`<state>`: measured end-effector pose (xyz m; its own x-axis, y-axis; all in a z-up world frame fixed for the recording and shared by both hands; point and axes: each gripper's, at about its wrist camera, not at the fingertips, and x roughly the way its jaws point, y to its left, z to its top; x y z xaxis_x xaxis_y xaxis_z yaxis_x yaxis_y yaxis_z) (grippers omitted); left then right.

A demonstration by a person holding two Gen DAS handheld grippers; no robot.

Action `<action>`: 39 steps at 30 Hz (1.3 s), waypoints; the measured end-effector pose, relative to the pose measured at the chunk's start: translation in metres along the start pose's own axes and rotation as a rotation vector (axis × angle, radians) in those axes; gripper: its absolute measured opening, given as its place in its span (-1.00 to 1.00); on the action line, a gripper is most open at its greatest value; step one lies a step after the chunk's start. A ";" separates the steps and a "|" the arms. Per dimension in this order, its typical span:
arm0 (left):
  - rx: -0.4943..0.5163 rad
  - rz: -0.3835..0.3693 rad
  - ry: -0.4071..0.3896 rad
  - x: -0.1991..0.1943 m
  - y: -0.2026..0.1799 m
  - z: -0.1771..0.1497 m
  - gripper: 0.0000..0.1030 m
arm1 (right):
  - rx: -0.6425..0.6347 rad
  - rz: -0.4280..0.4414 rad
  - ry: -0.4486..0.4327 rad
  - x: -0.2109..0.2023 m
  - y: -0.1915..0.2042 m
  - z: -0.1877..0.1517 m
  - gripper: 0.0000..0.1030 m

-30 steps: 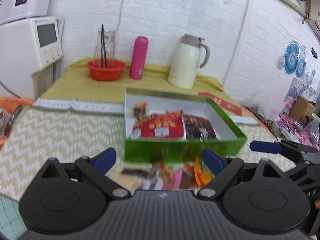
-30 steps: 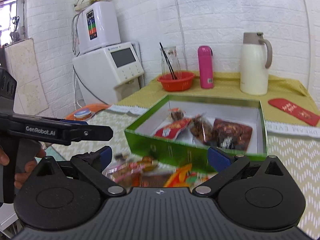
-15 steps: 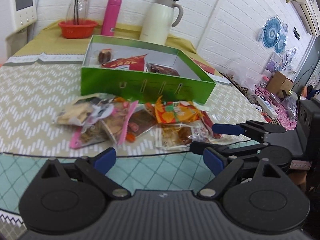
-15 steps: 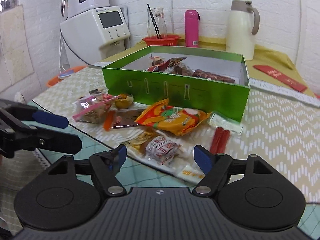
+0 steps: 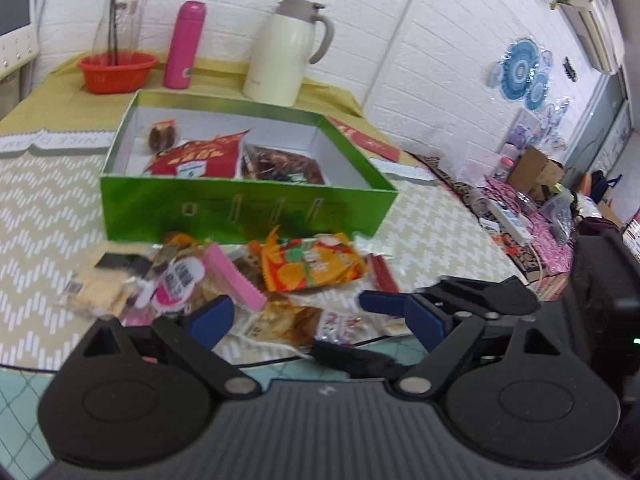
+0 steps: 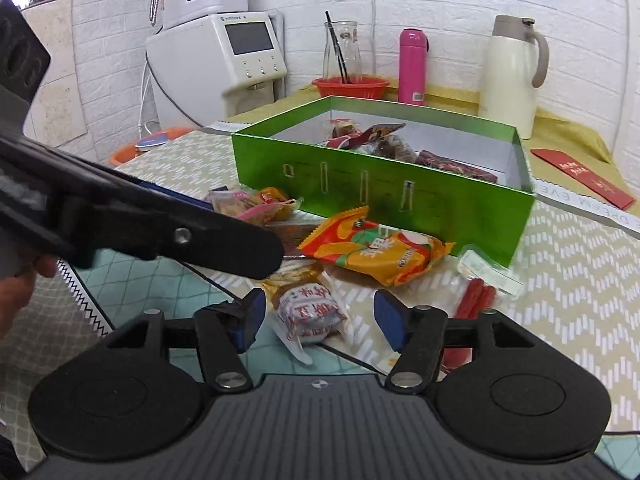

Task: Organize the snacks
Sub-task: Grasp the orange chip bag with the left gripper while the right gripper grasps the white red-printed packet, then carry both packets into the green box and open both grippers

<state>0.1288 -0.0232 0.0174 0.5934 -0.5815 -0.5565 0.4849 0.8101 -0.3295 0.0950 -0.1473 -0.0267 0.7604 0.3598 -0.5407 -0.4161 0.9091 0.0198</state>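
A green box [image 5: 248,208] sits mid-table with a red pack [image 5: 200,160] and a dark pack [image 5: 280,164] inside. Loose snacks lie before it: an orange pack [image 5: 312,266], a pink-edged pack [image 5: 188,280] and red sticks [image 6: 476,296]. My right gripper [image 6: 320,322] is open, low over the pile's near edge. A small clear pack with a red-and-white label [image 6: 312,314] lies between its pads, untouched. My left gripper [image 5: 318,320] is open and empty just left of it, above a brown pack [image 5: 284,320]. One of its fingers [image 6: 180,236] crosses the right wrist view.
Behind the box stand a white jug [image 5: 288,52], a pink bottle [image 5: 184,46] and a red basket [image 5: 116,72] holding a glass carafe. A water dispenser [image 6: 224,64] is at the back left. A red envelope [image 6: 580,176] lies right of the box. A hand [image 6: 24,280] grips the left tool.
Both grippers pulled back from the box and sank toward the near edge of the snack pile. The right gripper now straddles the small labelled pack, its jaws slightly narrower. The two grippers came closer together.
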 end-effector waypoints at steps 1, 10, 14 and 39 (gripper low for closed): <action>0.007 0.003 -0.002 -0.002 -0.002 0.001 0.68 | -0.008 0.007 0.003 0.003 0.002 0.001 0.94; 0.047 -0.004 -0.004 -0.018 -0.005 0.015 0.69 | 0.021 0.045 0.058 -0.005 -0.001 -0.013 0.13; 0.088 0.045 0.021 0.016 -0.010 0.031 0.71 | 0.047 0.021 0.064 -0.017 -0.006 -0.021 0.13; 0.255 0.048 0.211 0.125 -0.017 0.035 0.49 | 0.095 -0.019 0.069 -0.029 -0.026 -0.026 0.21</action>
<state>0.2168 -0.1123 -0.0201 0.4859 -0.4933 -0.7215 0.6208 0.7758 -0.1124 0.0712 -0.1871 -0.0330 0.7305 0.3296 -0.5982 -0.3498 0.9328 0.0867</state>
